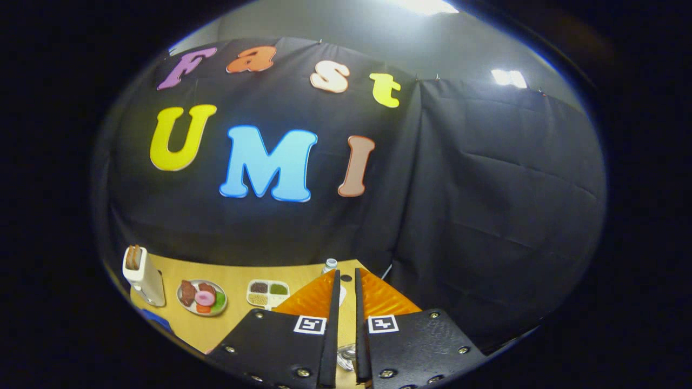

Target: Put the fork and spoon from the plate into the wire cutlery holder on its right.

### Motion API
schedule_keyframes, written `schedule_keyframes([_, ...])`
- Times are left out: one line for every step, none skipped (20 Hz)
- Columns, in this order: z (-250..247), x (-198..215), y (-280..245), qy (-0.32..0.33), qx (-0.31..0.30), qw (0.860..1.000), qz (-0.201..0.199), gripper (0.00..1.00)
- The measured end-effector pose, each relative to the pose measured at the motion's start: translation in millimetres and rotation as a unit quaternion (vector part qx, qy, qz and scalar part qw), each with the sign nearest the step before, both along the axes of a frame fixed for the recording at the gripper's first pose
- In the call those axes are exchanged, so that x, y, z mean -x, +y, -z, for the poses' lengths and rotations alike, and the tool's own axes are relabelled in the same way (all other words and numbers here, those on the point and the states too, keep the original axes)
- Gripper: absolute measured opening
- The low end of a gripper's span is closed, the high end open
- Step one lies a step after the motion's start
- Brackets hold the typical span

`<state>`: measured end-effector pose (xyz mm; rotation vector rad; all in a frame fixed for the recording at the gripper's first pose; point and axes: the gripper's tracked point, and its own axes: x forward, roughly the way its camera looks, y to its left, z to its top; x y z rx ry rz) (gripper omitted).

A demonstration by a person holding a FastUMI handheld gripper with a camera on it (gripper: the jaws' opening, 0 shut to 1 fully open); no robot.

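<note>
My gripper point(346, 272) is raised above the wooden table point(238, 324) and points at the booth's wall. Its two fingers stand nearly together with only a narrow slit between them. Low in that slit a shiny piece of metal cutlery point(346, 357) shows, pinched between the fingers. Whether it is the fork or the spoon I cannot tell.
On the table to the left stand a white toaster point(144, 276) with bread in it, a plate of toy food point(202, 297) and a divided tray point(268, 293). A small bottle point(329, 265) stands just beyond the left fingertip, near the table's far corner.
</note>
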<state>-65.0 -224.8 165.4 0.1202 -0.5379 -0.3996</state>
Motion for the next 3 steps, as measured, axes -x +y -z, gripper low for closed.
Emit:
schedule_keyframes([-4.7, 3.9, 4.4, -0.012, 0.009, 1.000, -0.004, 0.14])
schedule_keyframes([-10.4, 7.9, 12.2, -0.024, 0.021, 0.999, -0.010, 0.14])
schedule_keyframes([-15.4, 11.1, 18.5, -0.035, 0.033, 0.999, -0.012, 0.14])
